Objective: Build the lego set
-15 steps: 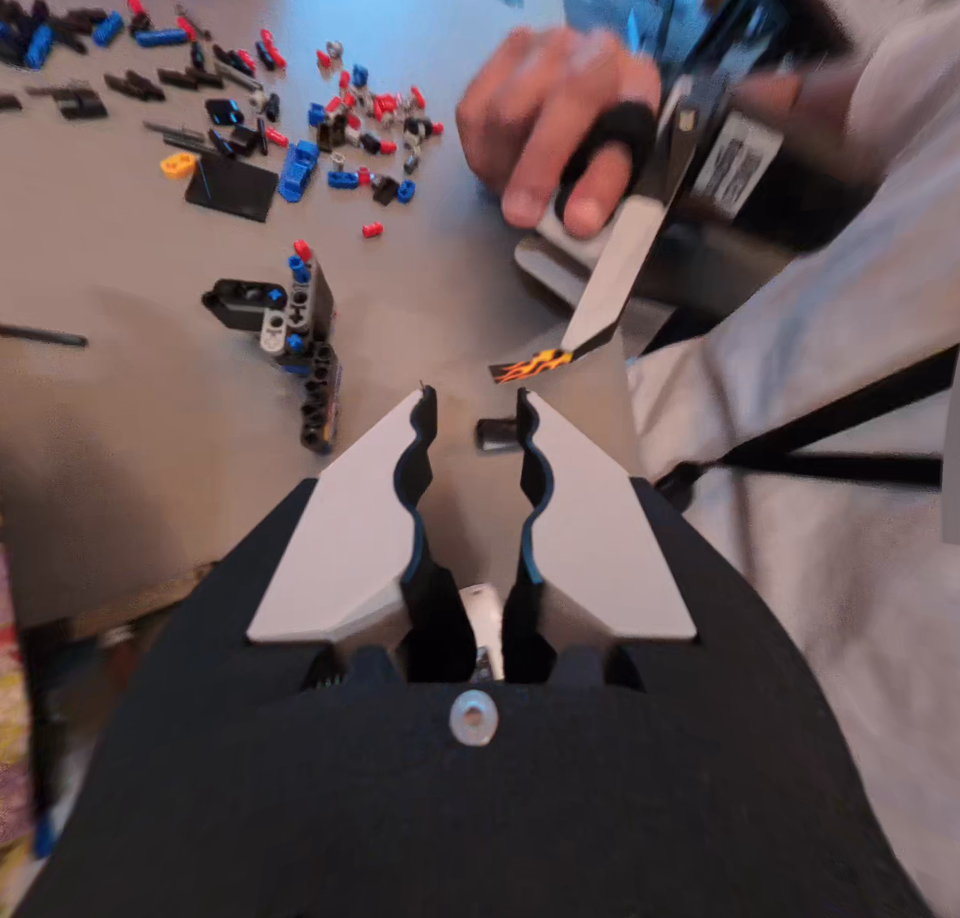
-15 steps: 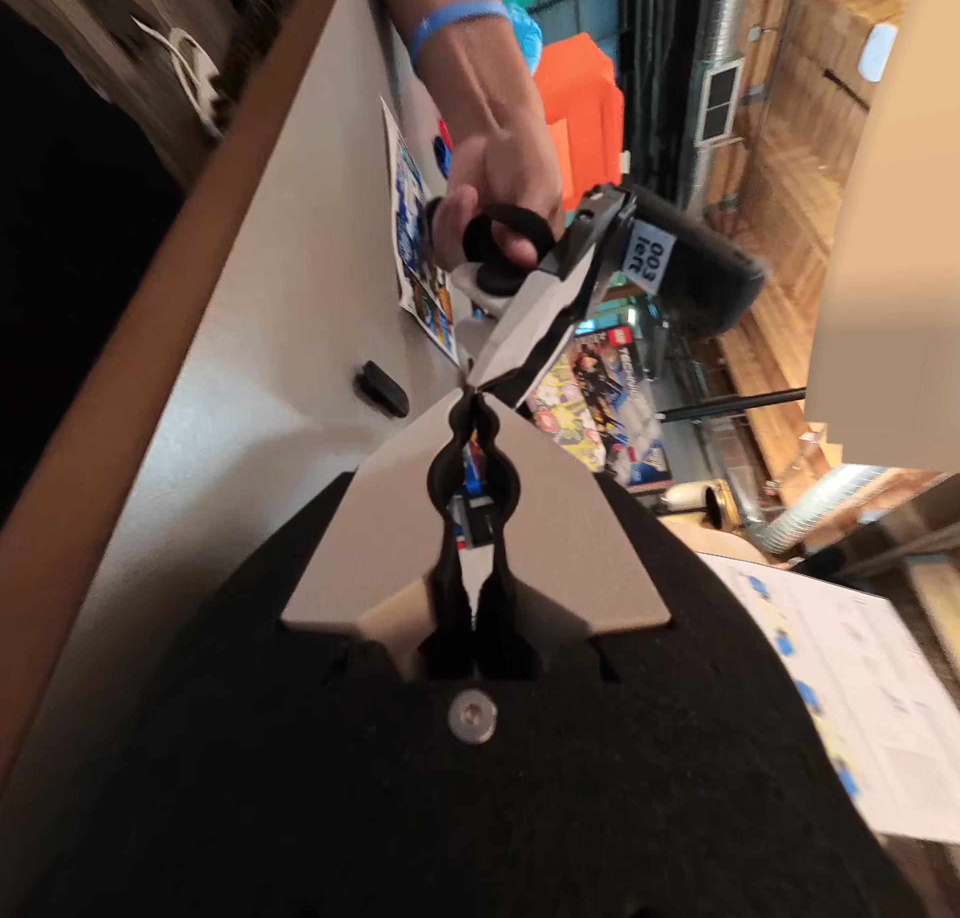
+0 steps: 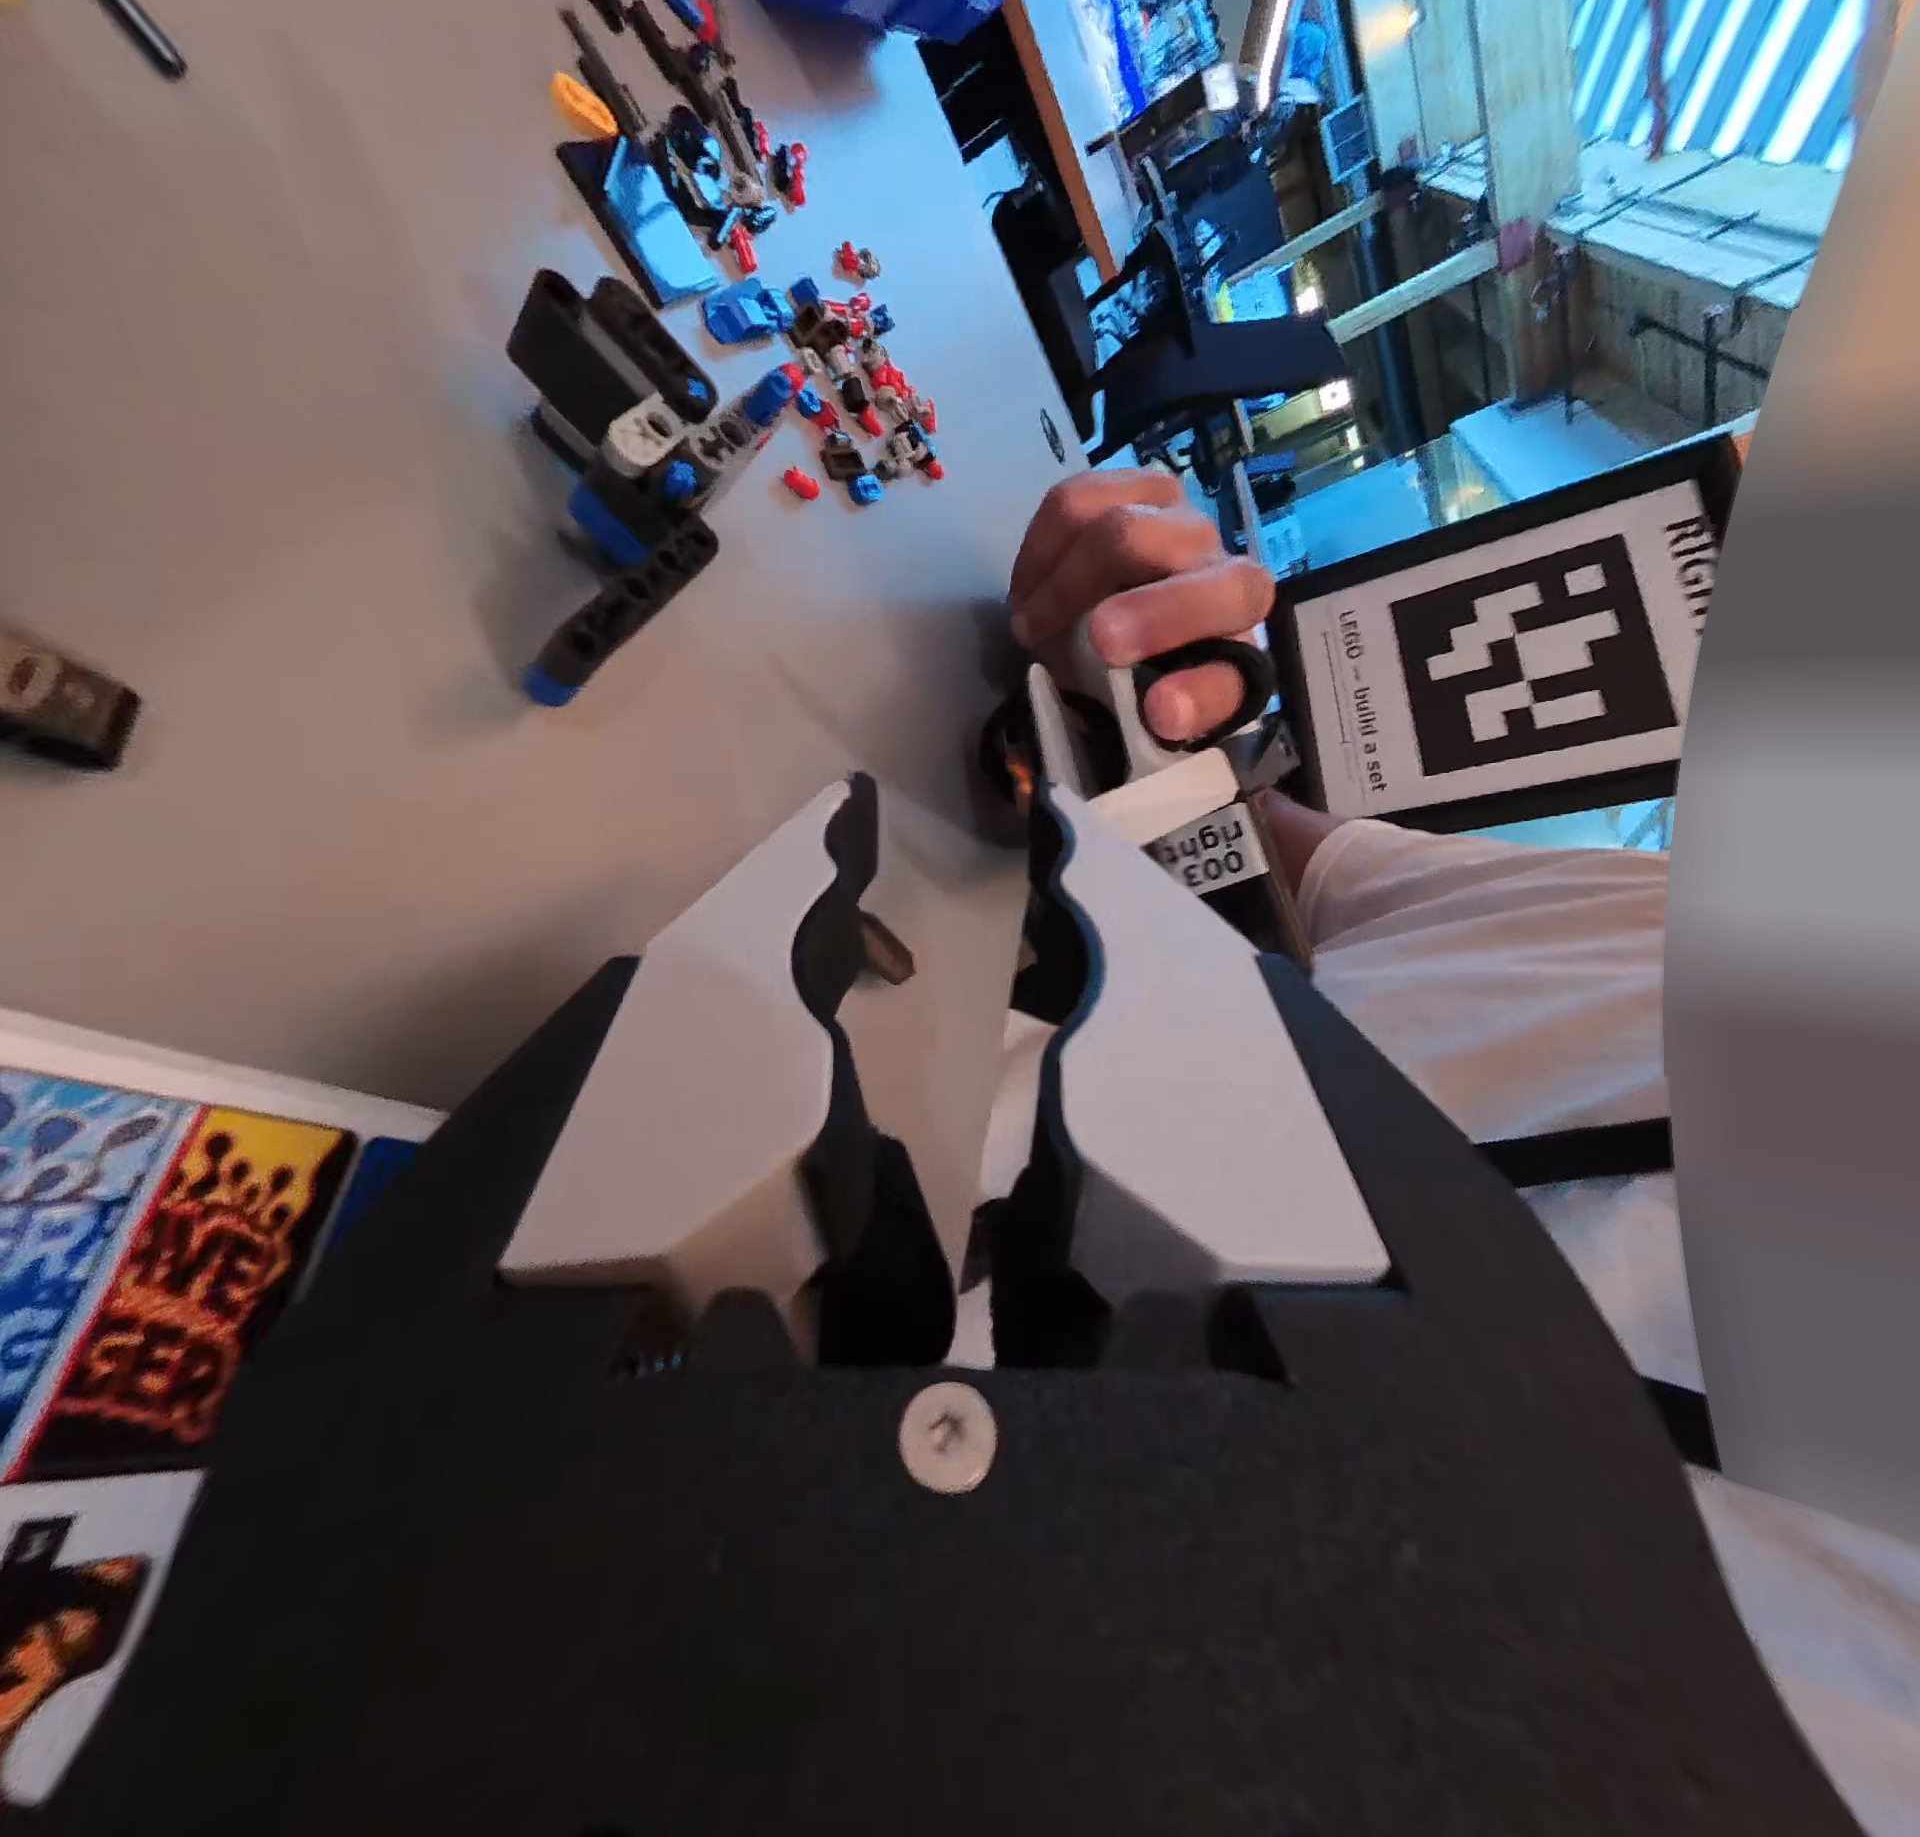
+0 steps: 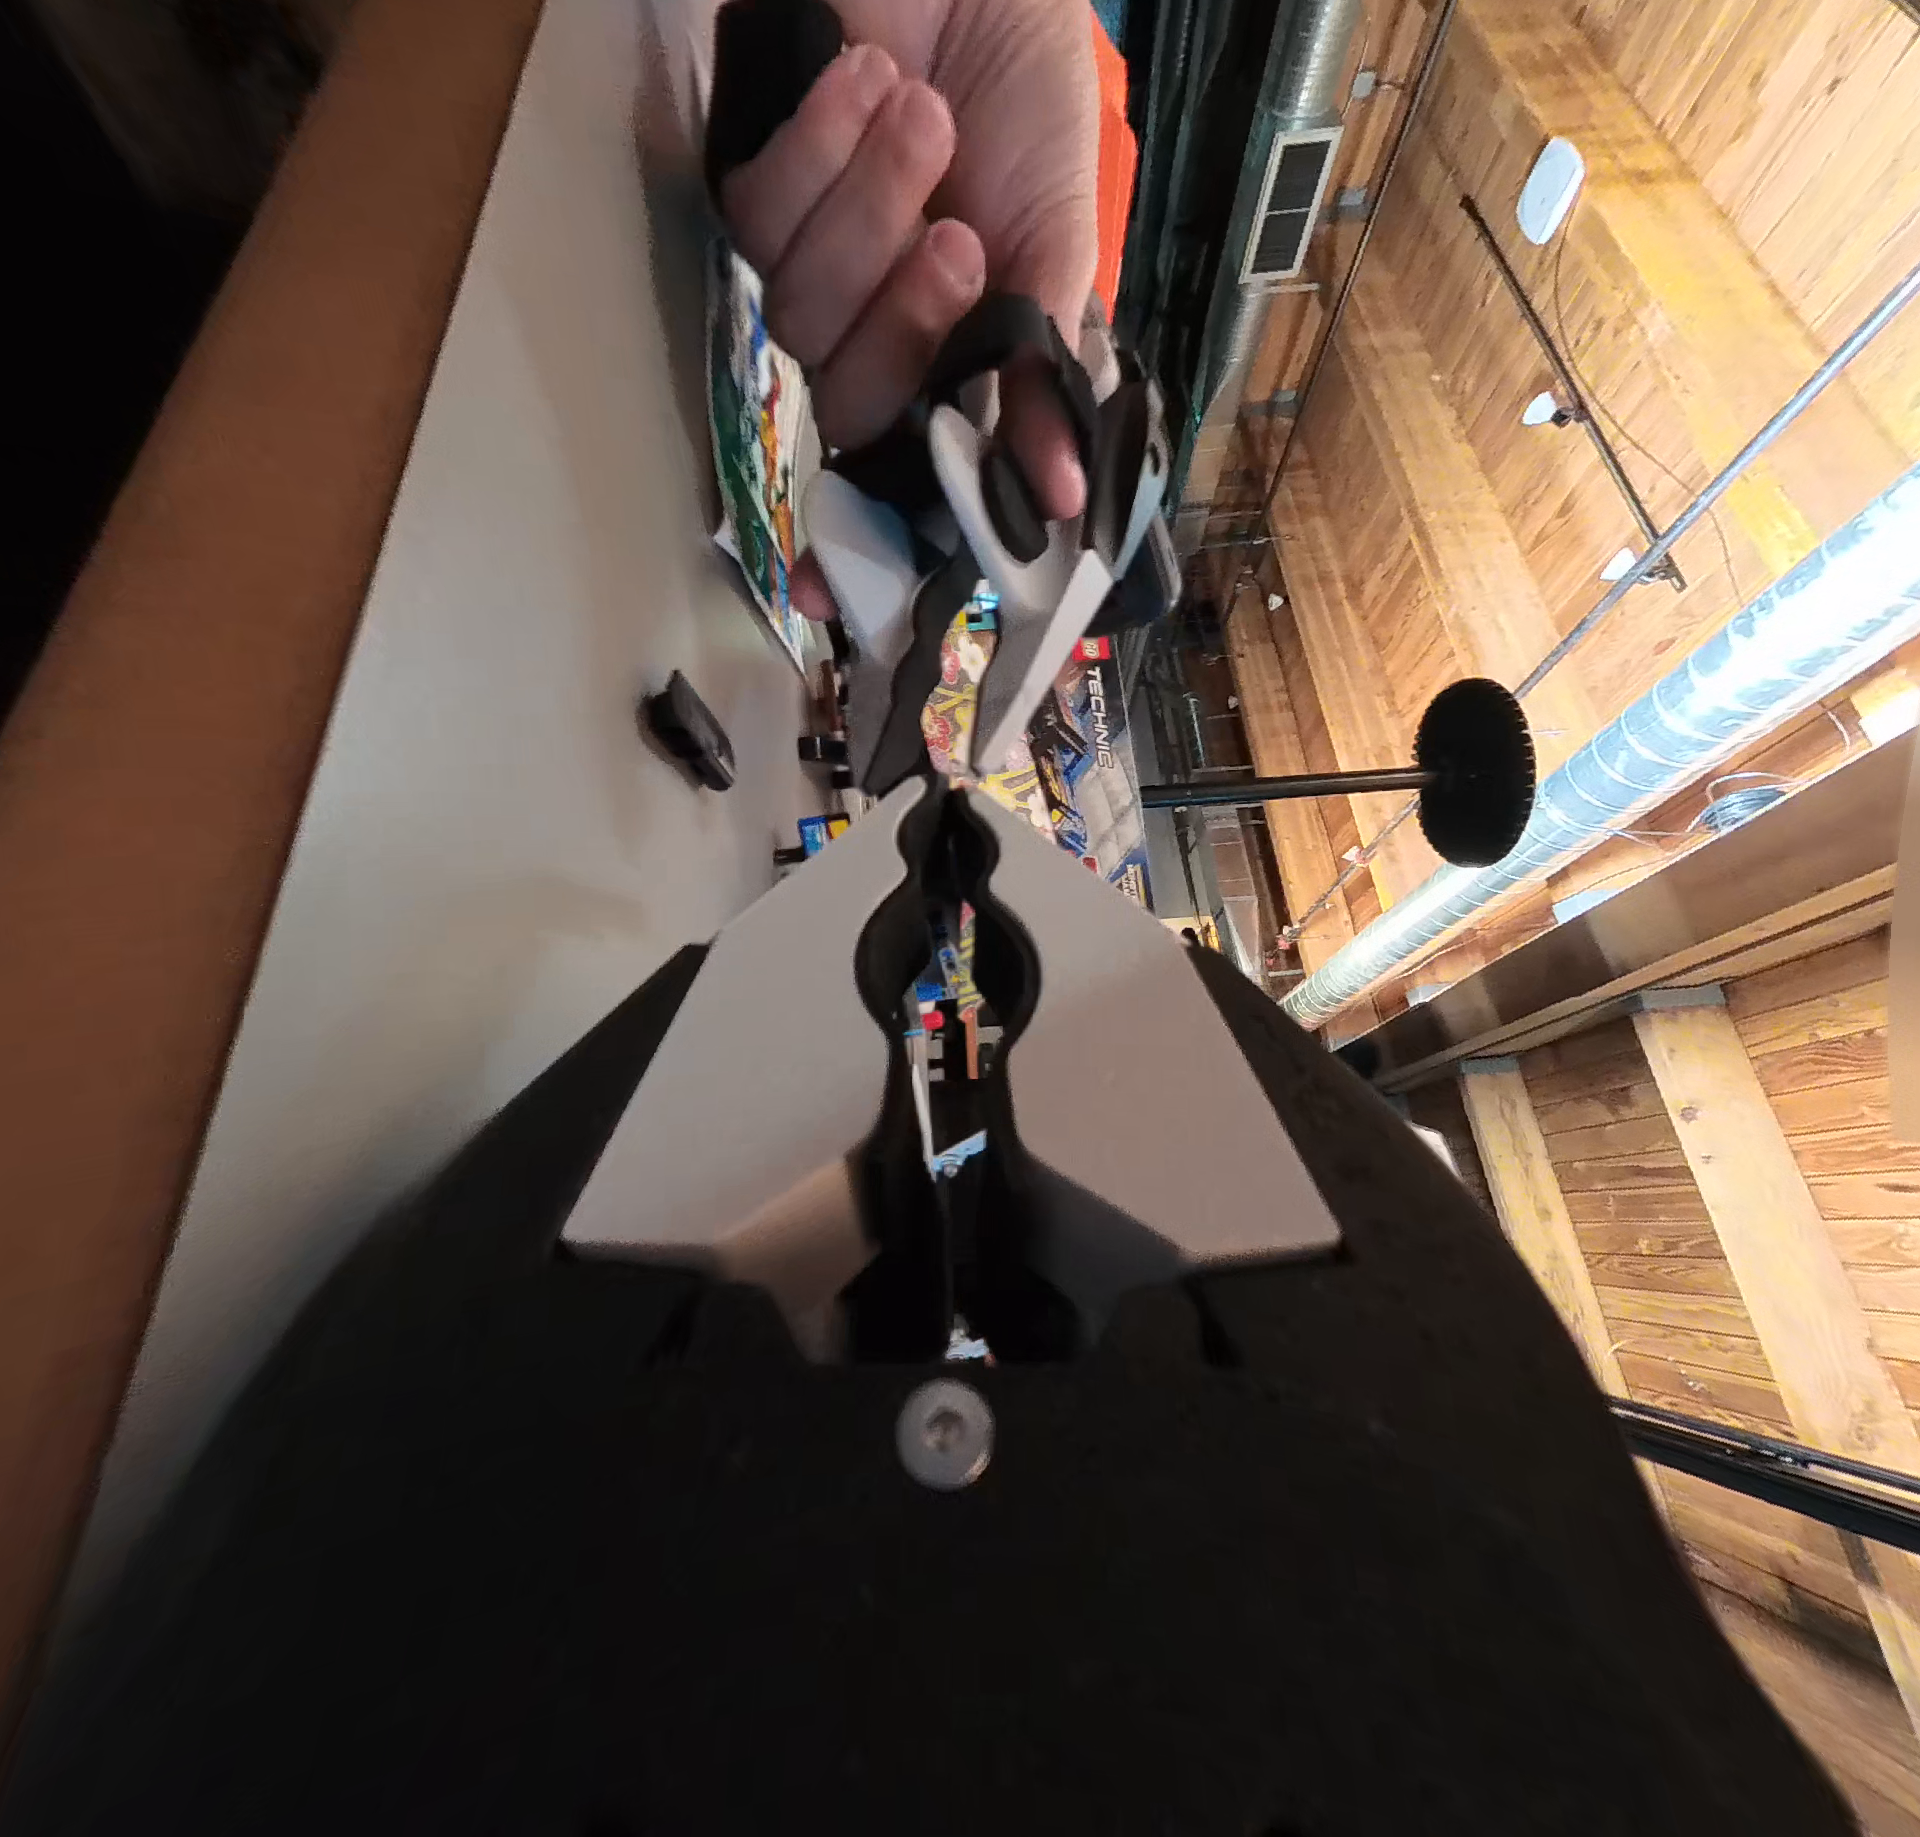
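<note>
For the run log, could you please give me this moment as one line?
left hand-held gripper: open, empty | right hand-held gripper: shut on flame sticker | half-built model: on table, untouched

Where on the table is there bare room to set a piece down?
Bare table lies between the half-built model, the left gripper and the sticker sheet. Beyond the model, the loose parts crowd it.
</note>
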`<state>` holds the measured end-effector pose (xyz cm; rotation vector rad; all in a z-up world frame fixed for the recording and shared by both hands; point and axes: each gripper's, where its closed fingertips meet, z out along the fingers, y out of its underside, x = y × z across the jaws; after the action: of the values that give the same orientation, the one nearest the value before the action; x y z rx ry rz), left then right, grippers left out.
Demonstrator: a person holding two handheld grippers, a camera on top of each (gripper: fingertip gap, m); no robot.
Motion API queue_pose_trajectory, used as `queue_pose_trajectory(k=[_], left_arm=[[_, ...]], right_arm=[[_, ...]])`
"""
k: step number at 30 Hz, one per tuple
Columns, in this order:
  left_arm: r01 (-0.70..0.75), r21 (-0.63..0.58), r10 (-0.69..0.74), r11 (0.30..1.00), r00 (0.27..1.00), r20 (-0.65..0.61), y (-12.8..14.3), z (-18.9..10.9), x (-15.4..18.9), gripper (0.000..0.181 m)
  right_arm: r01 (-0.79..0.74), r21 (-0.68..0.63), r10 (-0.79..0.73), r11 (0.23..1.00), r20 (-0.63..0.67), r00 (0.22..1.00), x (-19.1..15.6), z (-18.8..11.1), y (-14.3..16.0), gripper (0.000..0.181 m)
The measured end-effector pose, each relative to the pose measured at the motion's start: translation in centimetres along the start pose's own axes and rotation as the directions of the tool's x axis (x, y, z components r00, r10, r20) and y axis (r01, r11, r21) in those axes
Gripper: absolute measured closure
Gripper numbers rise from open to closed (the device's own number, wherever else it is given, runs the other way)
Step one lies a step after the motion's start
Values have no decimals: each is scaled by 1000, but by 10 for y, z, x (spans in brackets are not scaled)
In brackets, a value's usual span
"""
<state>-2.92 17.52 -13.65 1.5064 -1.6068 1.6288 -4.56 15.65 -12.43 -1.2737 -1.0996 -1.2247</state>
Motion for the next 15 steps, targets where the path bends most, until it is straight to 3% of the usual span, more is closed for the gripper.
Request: queue_pose_trajectory(k=[15], left_arm=[[8,-42,-9,999,999,-39,7,12,10,167]], right_arm=[[75,-1,-75,997,1,997,-4,0,-1,181]])
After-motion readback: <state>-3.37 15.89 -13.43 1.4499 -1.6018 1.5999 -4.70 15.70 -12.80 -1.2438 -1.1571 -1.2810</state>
